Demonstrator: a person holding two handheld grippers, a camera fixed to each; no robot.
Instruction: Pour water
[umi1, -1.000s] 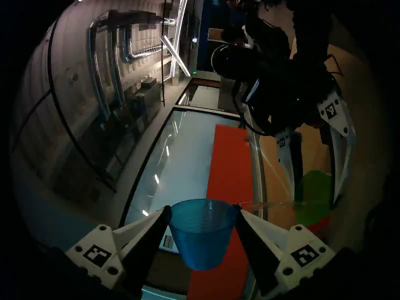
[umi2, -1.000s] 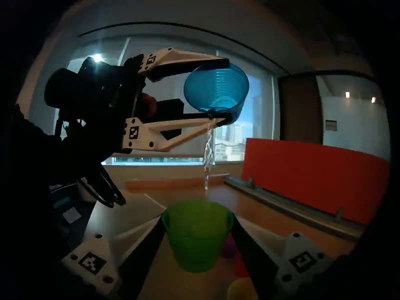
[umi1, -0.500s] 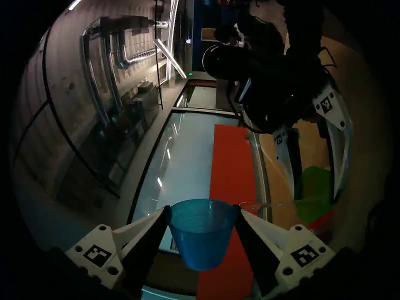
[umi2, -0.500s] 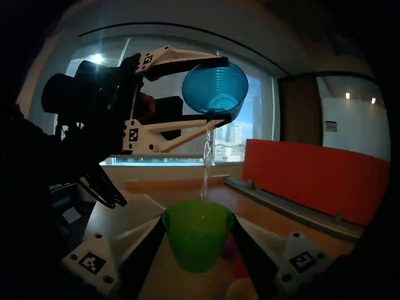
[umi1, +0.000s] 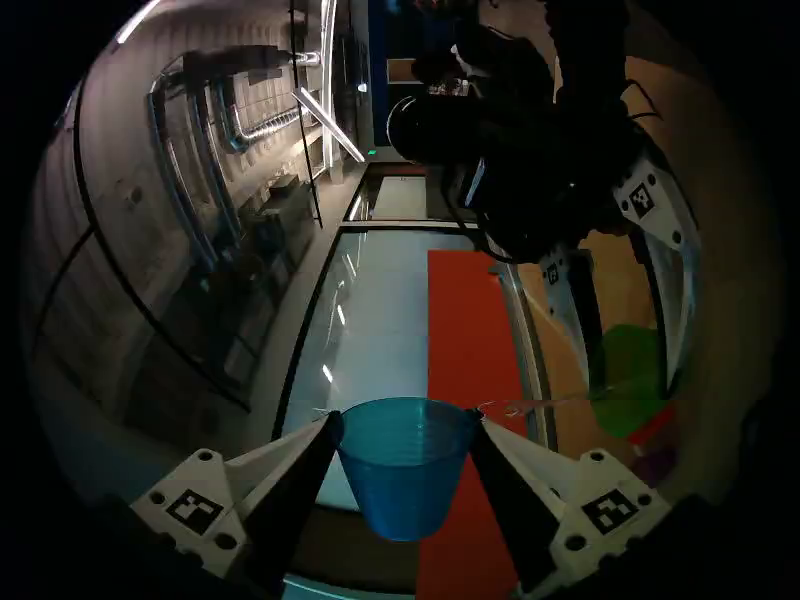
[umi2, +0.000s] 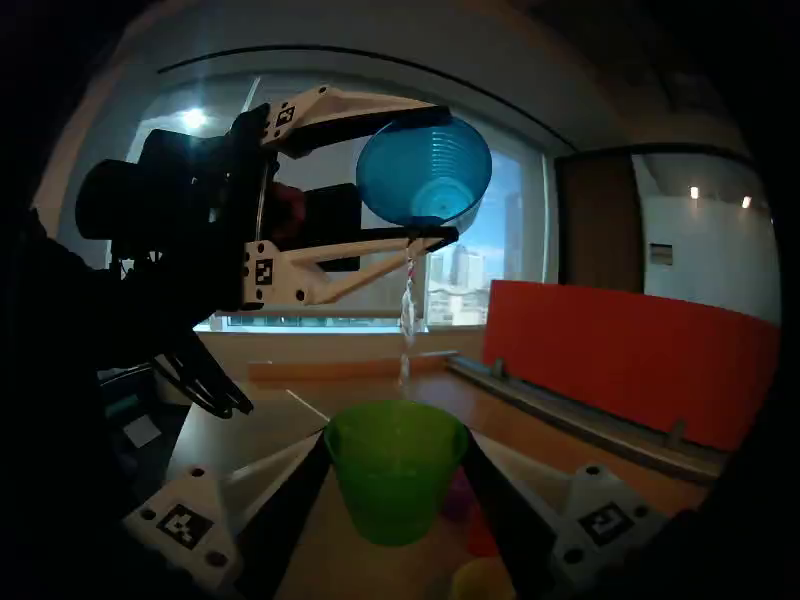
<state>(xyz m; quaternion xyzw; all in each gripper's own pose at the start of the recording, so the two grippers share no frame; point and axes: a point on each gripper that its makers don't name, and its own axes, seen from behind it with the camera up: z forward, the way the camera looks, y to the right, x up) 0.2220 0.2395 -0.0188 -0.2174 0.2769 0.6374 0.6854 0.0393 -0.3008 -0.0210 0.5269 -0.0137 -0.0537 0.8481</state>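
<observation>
Left gripper view: left gripper (umi1: 405, 432) near bottom centre, both fingers clamped on sides of blue cup (umi1: 404, 470). Thin water stream (umi1: 545, 403) runs from cup rim rightward to green cup (umi1: 628, 385). Right gripper (umi1: 637, 372) at far right, fingers closed on green cup. Red panel (umi1: 468, 330) beyond.

Right gripper view: right gripper near bottom, gripping upright green cup over wooden table (umi2: 250, 430). Left gripper upper left, blue cup tipped, mouth facing camera. Water falls from its lower rim toward green cup. Window (umi2: 520, 240) behind.
</observation>
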